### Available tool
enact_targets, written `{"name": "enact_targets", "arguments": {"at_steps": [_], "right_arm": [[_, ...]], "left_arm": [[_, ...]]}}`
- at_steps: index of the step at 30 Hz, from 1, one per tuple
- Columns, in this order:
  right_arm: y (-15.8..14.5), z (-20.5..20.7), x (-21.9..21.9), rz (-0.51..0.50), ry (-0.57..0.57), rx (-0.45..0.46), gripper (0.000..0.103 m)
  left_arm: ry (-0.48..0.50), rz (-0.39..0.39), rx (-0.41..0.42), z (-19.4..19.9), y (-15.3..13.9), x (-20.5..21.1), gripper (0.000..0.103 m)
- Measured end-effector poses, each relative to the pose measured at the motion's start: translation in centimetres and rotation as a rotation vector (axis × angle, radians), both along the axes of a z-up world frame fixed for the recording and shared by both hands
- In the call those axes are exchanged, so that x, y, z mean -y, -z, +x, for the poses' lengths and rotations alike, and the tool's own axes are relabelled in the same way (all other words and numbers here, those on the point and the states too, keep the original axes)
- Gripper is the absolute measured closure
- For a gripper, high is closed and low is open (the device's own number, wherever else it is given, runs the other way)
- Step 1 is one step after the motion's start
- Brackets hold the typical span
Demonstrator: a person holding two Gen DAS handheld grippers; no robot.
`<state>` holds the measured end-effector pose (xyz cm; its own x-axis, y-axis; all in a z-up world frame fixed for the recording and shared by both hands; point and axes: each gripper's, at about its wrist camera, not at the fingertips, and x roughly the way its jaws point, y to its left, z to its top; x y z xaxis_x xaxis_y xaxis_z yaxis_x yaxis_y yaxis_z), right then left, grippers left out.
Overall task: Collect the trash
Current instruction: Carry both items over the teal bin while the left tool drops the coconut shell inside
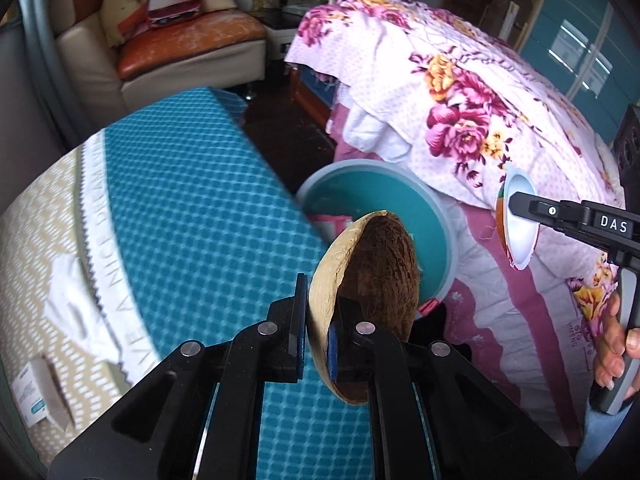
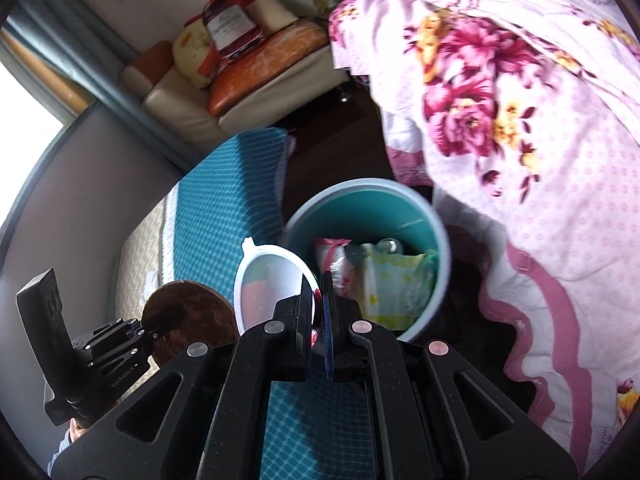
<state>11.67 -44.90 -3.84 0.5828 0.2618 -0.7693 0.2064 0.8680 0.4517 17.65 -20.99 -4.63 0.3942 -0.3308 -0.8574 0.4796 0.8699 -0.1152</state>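
Trash fills both grippers over a teal, diamond-textured mat (image 1: 192,200) with a cream woven border, laid on the floor of a bedroom. A bed draped in a pink floral quilt (image 1: 460,92) rises on one side, and a cream armchair with an orange seat cushion (image 1: 180,40) stands by the far wall. Between mat and bed sits a round teal waste bin with a pale grey rim (image 2: 436,224), already holding crumpled wrappers. The left gripper (image 1: 318,336) is clamped tight on the rim of a brown half coconut shell (image 1: 380,276), whose long axis runs up and away toward the bin, hollow facing right. The right gripper (image 2: 318,312) is closed on the edge of a white oval plastic cup (image 2: 268,280), standing on edge, its mouth facing the camera, just before the bin.
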Motion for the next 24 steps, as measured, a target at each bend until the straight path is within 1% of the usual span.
{"name": "enact_targets", "arguments": {"at_steps": [5, 8, 18, 21, 24], "right_arm": [[1.3, 0.5, 2.4, 0.005, 0.034, -0.029, 0.098], [2.0, 1.0, 3.2, 0.000, 0.044, -0.045, 0.098], [3.5, 1.9, 3.8, -0.026, 0.074, -0.082, 0.098], [3.9, 2.1, 3.8, -0.031, 0.077, -0.096, 0.098], [4.4, 2.1, 3.7, -0.032, 0.077, -0.110, 0.098]], "left_arm": [[0.030, 0.007, -0.037, 1.3, 2.0, 3.0, 0.094], [0.046, 0.011, -0.062, 1.8, 3.2, 4.1, 0.094], [0.105, 0.018, -0.116, 3.2, 6.0, 6.9, 0.093], [0.128, 0.032, -0.134, 3.5, 6.7, 7.6, 0.088], [0.126, 0.044, -0.131, 3.4, 7.1, 7.7, 0.076]]}}
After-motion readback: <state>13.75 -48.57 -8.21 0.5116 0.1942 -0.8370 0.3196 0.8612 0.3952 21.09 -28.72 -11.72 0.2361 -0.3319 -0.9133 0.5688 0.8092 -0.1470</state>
